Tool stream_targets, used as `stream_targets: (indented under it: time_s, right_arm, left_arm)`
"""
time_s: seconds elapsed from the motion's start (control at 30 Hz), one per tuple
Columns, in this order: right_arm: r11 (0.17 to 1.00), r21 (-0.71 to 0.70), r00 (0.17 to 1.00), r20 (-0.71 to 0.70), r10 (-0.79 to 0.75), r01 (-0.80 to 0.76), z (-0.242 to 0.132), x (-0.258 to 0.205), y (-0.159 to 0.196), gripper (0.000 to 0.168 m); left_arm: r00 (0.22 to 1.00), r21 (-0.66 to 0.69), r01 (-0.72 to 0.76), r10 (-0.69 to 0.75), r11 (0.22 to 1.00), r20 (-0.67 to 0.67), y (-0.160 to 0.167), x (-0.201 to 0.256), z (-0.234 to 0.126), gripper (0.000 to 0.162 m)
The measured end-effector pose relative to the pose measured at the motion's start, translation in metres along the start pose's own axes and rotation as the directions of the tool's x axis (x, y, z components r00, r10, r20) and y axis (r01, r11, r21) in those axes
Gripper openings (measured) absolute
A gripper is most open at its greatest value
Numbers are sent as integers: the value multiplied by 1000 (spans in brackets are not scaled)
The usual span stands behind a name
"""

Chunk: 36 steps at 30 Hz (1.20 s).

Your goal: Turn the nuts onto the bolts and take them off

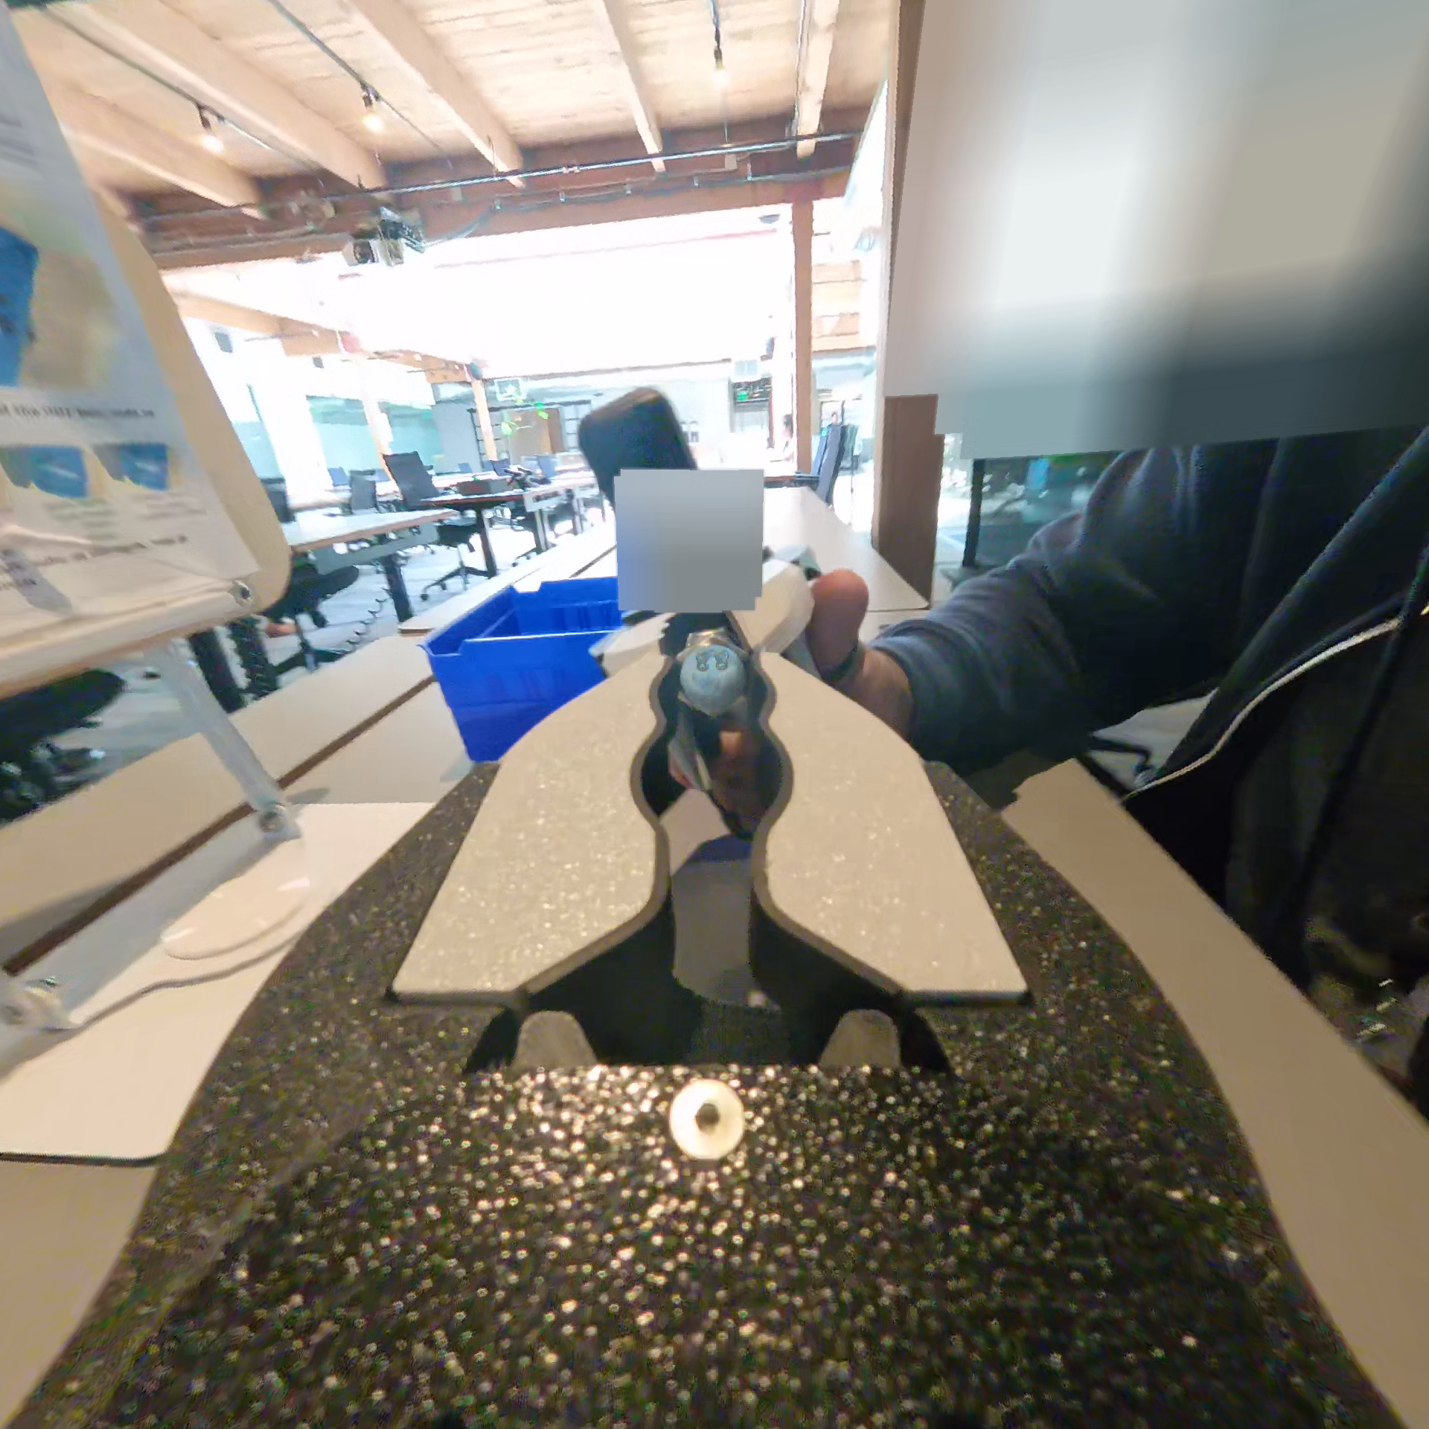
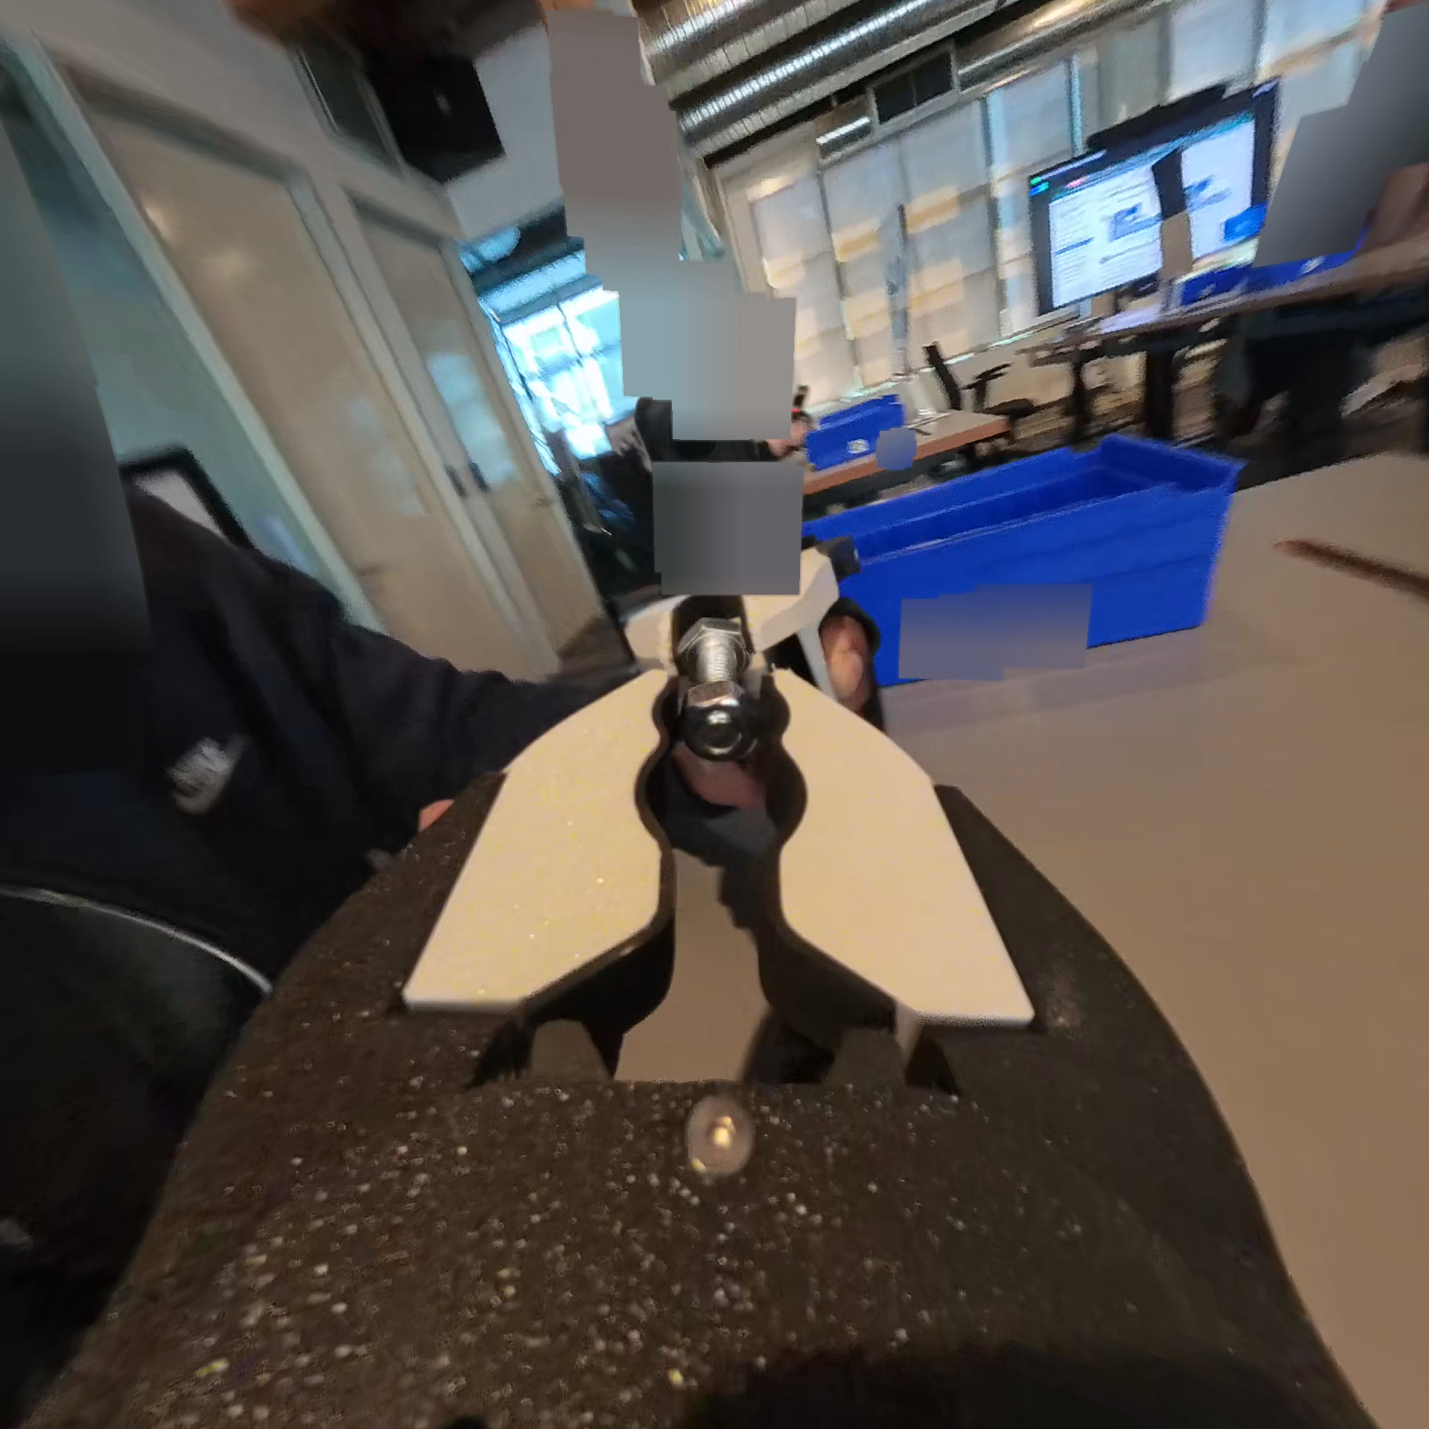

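In the left wrist view my left gripper [image 1: 711,671] is shut on the bluish head of a steel bolt [image 1: 711,682], held up above the table. In the right wrist view my right gripper [image 2: 715,696] is shut on a shiny hex nut [image 2: 715,727] sitting on the near end of the bolt's threaded shaft [image 2: 715,663]. The two grippers face each other tip to tip. The right gripper's white body [image 1: 785,611] shows just beyond the bolt, and the left gripper's white body [image 2: 800,607] shows beyond the nut. The shaft is hidden in the left wrist view.
A blue plastic bin [image 1: 518,673] stands on the pale table [image 1: 348,711] behind the grippers; it also shows in the right wrist view [image 2: 1028,541]. A paper sheet on a metal stand [image 1: 116,479] is at the left. A person's dark sleeve [image 1: 1082,619] reaches in from the right.
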State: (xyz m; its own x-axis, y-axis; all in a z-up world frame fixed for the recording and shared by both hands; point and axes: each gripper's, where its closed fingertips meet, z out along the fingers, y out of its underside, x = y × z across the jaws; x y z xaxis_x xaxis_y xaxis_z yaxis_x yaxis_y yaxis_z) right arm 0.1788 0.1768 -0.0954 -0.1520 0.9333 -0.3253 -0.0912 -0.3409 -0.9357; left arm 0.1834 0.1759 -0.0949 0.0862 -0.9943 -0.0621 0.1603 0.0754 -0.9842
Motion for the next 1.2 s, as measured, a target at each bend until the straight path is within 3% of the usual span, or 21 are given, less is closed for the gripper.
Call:
stream_targets:
  time_s: [0.07, 0.13, 0.23, 0.33, 0.4, 0.47, 0.57, 0.67, 0.73, 0.8, 0.87, 1.07, 1.17, 1.2]
  right_arm:
    - [981, -63, 979, -76, -187, 183, -2, 2, 1, 19]
    - [912, -162, 904, -147, -400, 377, -4, 5, 3, 19]
    - [683, -353, 666, -190, -721, 639, -7, 10, 8, 19]
    - [404, -531, 376, -166, -912, 745, -12, 19, 13, 19]
    - [343, -563, 299, -172, -938, 752, -12, 22, 13, 19]
    - [428, -530, 382, -201, -902, 732, -10, 21, 14, 27]
    - [671, -407, 622, -265, -737, 620, -7, 20, 8, 50]
    - [910, -207, 888, -225, -401, 359, -2, 11, 3, 54]
    - [984, -92, 976, -141, -166, 154, 0, 6, -2, 54]
    - [1000, -12, 997, -72, -6, 5, -2, 5, -7, 51]
    - [999, 17, 998, -39, 51, -50, -4, 5, -8, 49]
    - [999, -32, 999, -42, -2, 1, 2, 0, -1, 45]
    - [998, -57, 998, -35, -42, 40, 3, -3, 2, 19]
    - [994, -70, 995, -48, -84, 80, 3, -4, 3, 18]
  left_arm:
    - [994, 24, 110, -109, 994, -32, 2, -1, 2, 16]
    - [963, 39, 260, -256, 965, -87, 4, -2, 2, 16]
    - [881, 45, 456, -444, 889, -163, 10, -4, 3, 16]
    - [818, 37, 561, -547, 827, -176, 18, -8, 4, 16]
    - [810, 45, 575, -561, 817, -173, 20, -10, 4, 16]
    - [831, 58, 546, -531, 836, -164, 17, -10, 3, 16]
    - [899, 101, 433, -420, 896, -125, 6, -11, -1, 16]
    - [970, 100, 245, -242, 964, -38, -1, -13, -6, 16]
    - [989, 90, 146, -146, 985, -11, -6, -11, -8, 16]
    - [996, 98, 85, -85, 991, -3, -11, -8, -10, 16]
    - [998, 107, 68, -67, 992, -10, -13, -6, -10, 16]
    - [996, 103, 81, -77, 991, -36, -11, -2, -7, 16]
    - [994, 89, 97, -93, 991, -56, -8, 2, -4, 16]
    - [992, 88, 114, -109, 990, -55, -7, 1, -4, 16]
